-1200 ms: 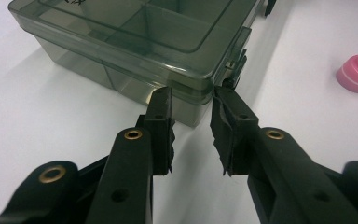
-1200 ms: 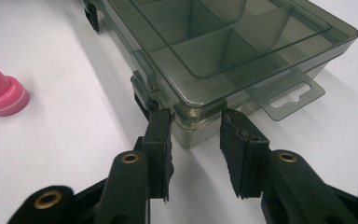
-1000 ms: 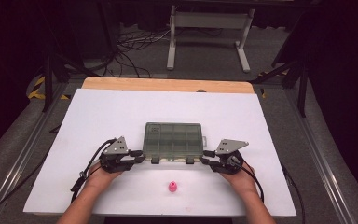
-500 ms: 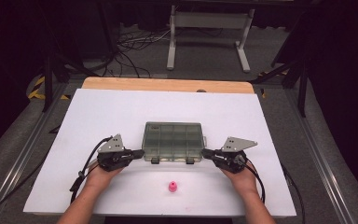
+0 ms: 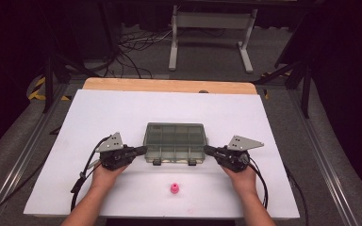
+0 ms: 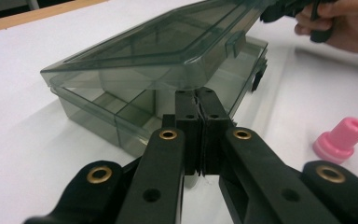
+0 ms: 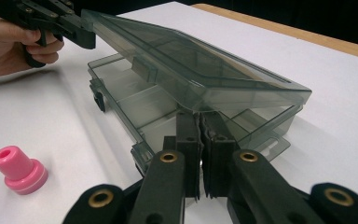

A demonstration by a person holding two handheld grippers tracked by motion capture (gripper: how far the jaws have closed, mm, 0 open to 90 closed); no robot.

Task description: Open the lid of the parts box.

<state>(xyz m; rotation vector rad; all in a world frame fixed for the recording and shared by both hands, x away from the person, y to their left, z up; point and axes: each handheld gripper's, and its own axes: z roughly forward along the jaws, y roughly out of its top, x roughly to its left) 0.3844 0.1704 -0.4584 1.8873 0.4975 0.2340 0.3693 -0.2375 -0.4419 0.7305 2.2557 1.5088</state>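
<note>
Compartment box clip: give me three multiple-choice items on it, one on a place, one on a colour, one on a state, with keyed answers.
1. Where does the small stopper lie relative to the compartment box?
A. Inside a compartment
B. On the table, on the person's side of the box
C. On the lid

2. What colour is the stopper?
A. Pink
B. Yellow
C. Blue

3. How does the lid stand?
A. Latched flat
B. Removed and set aside
C. Raised at the front edge, hinged at the back

Answers:
1. B: the high view shows it on the white table between the forearms, apart from the box.
2. A: it is pink in all three views.
3. C: both gripper views show a gap under the lid, with the shut left hand-held gripper and right hand-held gripper at its side edges.
</note>
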